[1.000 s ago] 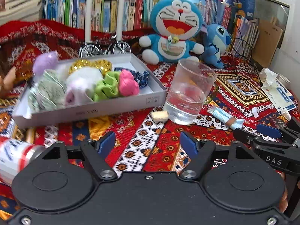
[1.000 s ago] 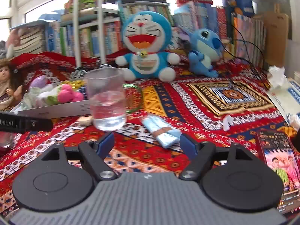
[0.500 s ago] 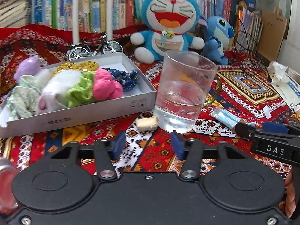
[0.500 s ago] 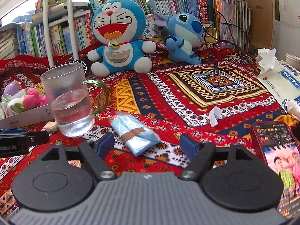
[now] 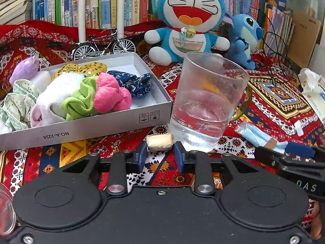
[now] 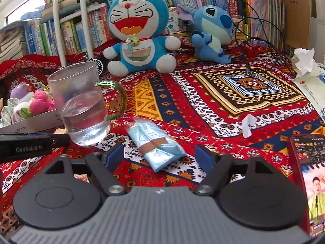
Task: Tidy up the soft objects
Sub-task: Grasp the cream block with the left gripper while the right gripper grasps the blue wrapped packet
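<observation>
- The left gripper (image 5: 160,152) has its blue pads narrowed to a small gap, one on each side of a small cream-coloured soft block (image 5: 159,140) lying on the patterned cloth (image 5: 77,148); whether the pads touch the block cannot be told.
- At 1 o'clock from that block, just beside it, stands a glass mug (image 5: 207,101) partly filled with clear liquid.
- At 10 o'clock sits a shallow grey box (image 5: 150,101) holding scrunchies: pink (image 5: 111,95), green (image 5: 79,99), navy (image 5: 134,83) and gold sequinned (image 5: 81,69) ones.
- The right gripper (image 6: 160,154) is spread wide and holds nothing; a folded light-blue face mask (image 6: 156,144) in clear wrap lies on the cloth between its fingers, toward 12 o'clock.
- At 10 o'clock from the right gripper stands the same mug, its green handle (image 6: 119,99) turned toward 3 o'clock.
- At 3 o'clock lies a phone (image 6: 306,174) with a lit screen.
- Far back at 12 o'clock sit a Doraemon plush (image 6: 138,34) and a blue Stitch plush (image 6: 211,32).
</observation>
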### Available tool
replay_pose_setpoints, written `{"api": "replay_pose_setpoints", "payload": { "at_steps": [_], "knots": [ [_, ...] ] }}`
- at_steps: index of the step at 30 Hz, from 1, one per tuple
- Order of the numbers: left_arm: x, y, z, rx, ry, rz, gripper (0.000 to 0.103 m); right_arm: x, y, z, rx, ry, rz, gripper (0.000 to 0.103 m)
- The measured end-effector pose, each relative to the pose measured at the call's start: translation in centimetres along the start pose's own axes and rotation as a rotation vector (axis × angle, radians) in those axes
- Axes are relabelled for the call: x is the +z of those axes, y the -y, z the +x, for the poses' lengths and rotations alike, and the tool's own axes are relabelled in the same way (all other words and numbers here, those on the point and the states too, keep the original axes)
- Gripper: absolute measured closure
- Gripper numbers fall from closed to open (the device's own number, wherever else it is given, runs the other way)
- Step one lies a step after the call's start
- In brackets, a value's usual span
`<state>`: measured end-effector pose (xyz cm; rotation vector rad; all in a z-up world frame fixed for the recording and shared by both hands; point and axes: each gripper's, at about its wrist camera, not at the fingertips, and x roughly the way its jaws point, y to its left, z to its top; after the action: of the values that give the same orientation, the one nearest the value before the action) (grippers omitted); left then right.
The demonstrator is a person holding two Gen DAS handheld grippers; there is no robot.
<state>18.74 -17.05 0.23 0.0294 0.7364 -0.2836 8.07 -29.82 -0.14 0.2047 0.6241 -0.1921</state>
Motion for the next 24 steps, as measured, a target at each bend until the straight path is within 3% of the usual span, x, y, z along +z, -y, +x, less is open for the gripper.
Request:
{"api": "replay_pose_setpoints", "payload": {
  "at_steps": [5, 7, 12, 24],
  "knots": [
    [0.1, 0.2, 0.1, 0.012, -0.004, 0.010, 0.079, 0.0, 0.1, 0.0, 0.018, -0.002, 0.006, 0.019],
    [0.1, 0.2, 0.0, 0.013, -0.005, 0.014, 0.079, 0.0, 0.1, 0.0, 0.027, -0.001, 0.003, 0.025],
    [-0.2, 0.4, -0.7, 0.010, 0.003, 0.044, 0.079, 0.0, 0.2, -0.2, 0.028, 0.009, 0.014, 0.054],
    [-0.7, 0.0, -2.9, -0.010, 0.015, 0.057, 0.079, -1.0, -0.1, -1.6, 0.060, 0.024, 0.041, 0.056]
  ]
}}
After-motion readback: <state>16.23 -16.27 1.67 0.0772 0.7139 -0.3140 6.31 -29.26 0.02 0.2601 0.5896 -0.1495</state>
